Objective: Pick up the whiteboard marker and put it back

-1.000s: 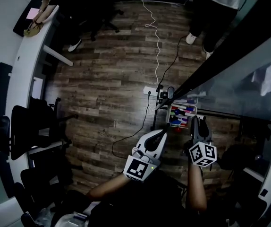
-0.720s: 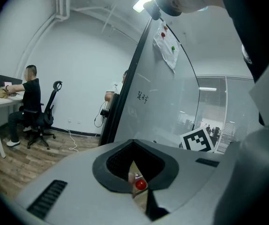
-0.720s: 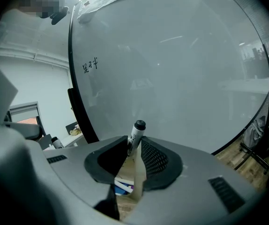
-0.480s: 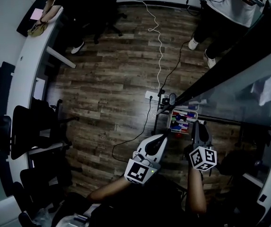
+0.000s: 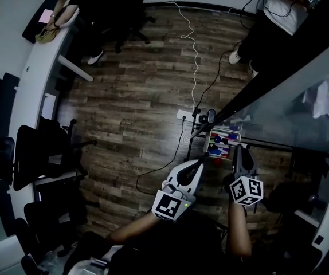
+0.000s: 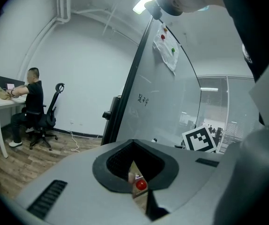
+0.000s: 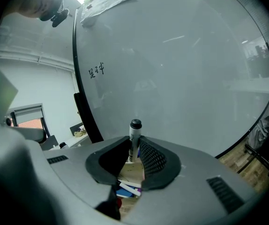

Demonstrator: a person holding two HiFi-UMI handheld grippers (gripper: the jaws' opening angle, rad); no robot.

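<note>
In the right gripper view a whiteboard marker (image 7: 135, 139) with a black cap stands upright between the jaws of my right gripper (image 7: 133, 154). Those jaws have just been closing and now pinch the marker's barrel. Below them lies a tray (image 7: 130, 173) with several coloured markers. From the head view the right gripper (image 5: 240, 152) reaches over that tray (image 5: 223, 142) at the foot of the whiteboard (image 5: 290, 110). My left gripper (image 5: 198, 164) hovers just left of the tray, shut and holding nothing. A small red ball (image 6: 141, 184) shows through its narrow gap (image 6: 137, 182).
A white power strip (image 5: 183, 115) and trailing cables (image 5: 190, 44) lie on the wooden floor. A person stands at the top right (image 5: 279, 10); another sits at a long desk (image 5: 38, 67) at the left. Office chairs (image 5: 32, 153) line the left side.
The right gripper's jaws have drawn together around the marker over the tray. The standing person at the top right has shifted. The left gripper has stayed put.
</note>
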